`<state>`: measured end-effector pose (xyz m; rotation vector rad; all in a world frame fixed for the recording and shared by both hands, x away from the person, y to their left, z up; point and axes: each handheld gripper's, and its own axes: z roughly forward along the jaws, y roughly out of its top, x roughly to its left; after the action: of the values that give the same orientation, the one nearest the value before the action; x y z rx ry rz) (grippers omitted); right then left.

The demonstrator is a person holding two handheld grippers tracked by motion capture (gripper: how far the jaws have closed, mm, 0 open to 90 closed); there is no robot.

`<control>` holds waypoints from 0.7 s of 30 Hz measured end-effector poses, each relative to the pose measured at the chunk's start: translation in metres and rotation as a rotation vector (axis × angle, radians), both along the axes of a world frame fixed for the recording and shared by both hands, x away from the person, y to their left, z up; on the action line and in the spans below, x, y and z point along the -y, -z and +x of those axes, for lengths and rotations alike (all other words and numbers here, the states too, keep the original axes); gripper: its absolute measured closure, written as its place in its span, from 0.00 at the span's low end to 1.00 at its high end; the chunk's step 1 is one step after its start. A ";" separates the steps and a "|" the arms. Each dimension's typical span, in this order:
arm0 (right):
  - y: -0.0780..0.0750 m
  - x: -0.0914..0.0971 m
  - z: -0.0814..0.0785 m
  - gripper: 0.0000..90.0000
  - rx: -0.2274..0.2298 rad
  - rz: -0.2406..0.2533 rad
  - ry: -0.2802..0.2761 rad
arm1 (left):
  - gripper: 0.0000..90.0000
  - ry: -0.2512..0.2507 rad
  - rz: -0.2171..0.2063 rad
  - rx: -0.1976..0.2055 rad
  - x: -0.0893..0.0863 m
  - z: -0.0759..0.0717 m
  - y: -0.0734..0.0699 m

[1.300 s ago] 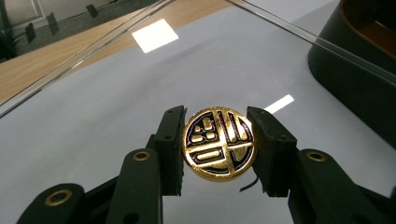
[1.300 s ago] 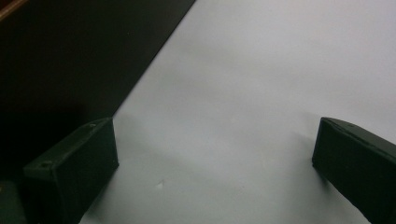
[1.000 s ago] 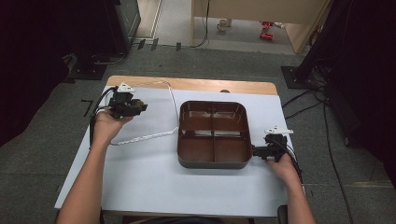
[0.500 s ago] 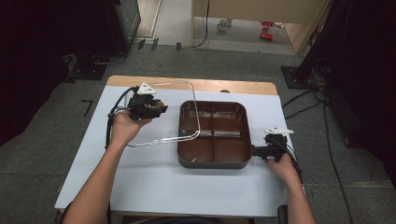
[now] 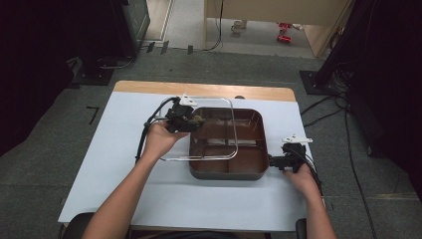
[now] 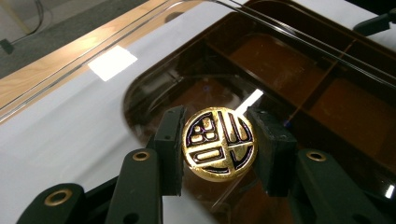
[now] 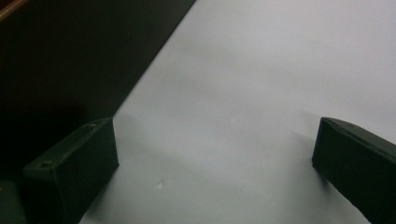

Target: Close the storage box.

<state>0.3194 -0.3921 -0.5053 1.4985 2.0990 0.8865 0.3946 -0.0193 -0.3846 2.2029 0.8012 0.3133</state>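
Note:
A clear square lid (image 5: 175, 145) with a round gold knob (image 6: 218, 148) hangs tilted over the left half of the brown divided tray (image 5: 251, 172). My left gripper (image 5: 192, 119) is shut on that knob, its pads (image 6: 169, 140) pressing either side of it; the gripper's own view (image 6: 219, 129) looks through the lid (image 6: 299, 42) onto the tray's compartments (image 6: 280, 60). My right gripper (image 5: 276, 162) rests on the white table beside the tray's right front corner. Its jaws (image 7: 217, 140) stand open over bare tabletop, with the dark tray wall (image 7: 70, 56) to their left.
The white tabletop (image 5: 109, 164) has free room at the left and front of the tray. A wooden strip (image 5: 149, 87) runs along the far edge. Cables (image 5: 323, 107) and dark equipment stands lie on the floor beyond and to the right.
My left hand has carried the lid rightward from the table's left side until it overlaps the tray. The right hand and gripper have stayed put.

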 end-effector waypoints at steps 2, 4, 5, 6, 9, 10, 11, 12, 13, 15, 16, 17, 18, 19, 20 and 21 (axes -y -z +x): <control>0.000 0.000 0.000 0.00 0.000 0.000 0.000 | 0.66 0.009 0.001 -0.009 0.010 -0.002 0.002; 0.000 0.000 0.000 0.00 0.001 -0.001 0.000 | 0.66 0.020 0.001 -0.013 0.018 -0.002 0.004; 0.000 0.000 0.000 0.00 0.001 -0.001 0.000 | 0.66 0.032 0.004 -0.017 0.026 -0.003 0.006; 0.000 0.000 0.000 0.00 0.001 -0.001 0.000 | 0.66 0.032 0.004 -0.017 0.026 -0.003 0.006; 0.000 0.000 0.000 0.00 0.000 0.000 0.000 | 0.66 0.044 0.015 -0.017 0.038 -0.005 0.008; 0.000 0.000 0.000 0.00 0.000 0.000 0.000 | 0.66 0.051 0.019 -0.017 0.042 -0.005 0.008; 0.000 0.000 0.000 0.00 0.000 0.000 -0.001 | 0.66 0.055 0.022 -0.017 0.046 -0.005 0.009; 0.000 0.000 0.000 0.00 0.000 0.000 -0.001 | 0.66 0.059 0.023 -0.015 0.050 -0.006 0.009; 0.000 0.000 0.000 0.00 0.000 -0.001 -0.001 | 0.66 0.064 0.027 -0.019 0.054 -0.006 0.010; 0.000 0.000 0.000 0.00 0.000 -0.001 -0.001 | 0.66 0.068 0.046 -0.015 0.066 -0.008 0.013; 0.000 0.000 0.000 0.00 0.000 -0.001 -0.001 | 0.66 0.068 0.046 -0.015 0.066 -0.008 0.013; 0.000 0.000 0.000 0.00 0.000 -0.001 -0.001 | 0.66 0.072 0.048 -0.025 0.074 -0.008 0.016; 0.000 0.000 0.000 0.00 0.000 -0.001 -0.001 | 0.66 0.071 0.043 -0.035 0.077 -0.008 0.017; 0.000 0.000 0.000 0.00 0.001 -0.001 -0.001 | 0.66 0.073 0.046 -0.039 0.080 -0.007 0.019; 0.000 0.000 0.000 0.00 0.000 -0.001 -0.001 | 0.66 0.067 0.050 -0.044 0.083 -0.008 0.021; 0.000 0.000 0.000 0.00 0.000 -0.002 -0.001 | 0.66 0.064 0.062 -0.043 0.086 -0.008 0.023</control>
<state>0.3194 -0.3923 -0.5053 1.4966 2.1005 0.8851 0.3868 -0.1051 -0.4075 2.2950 0.7519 0.2631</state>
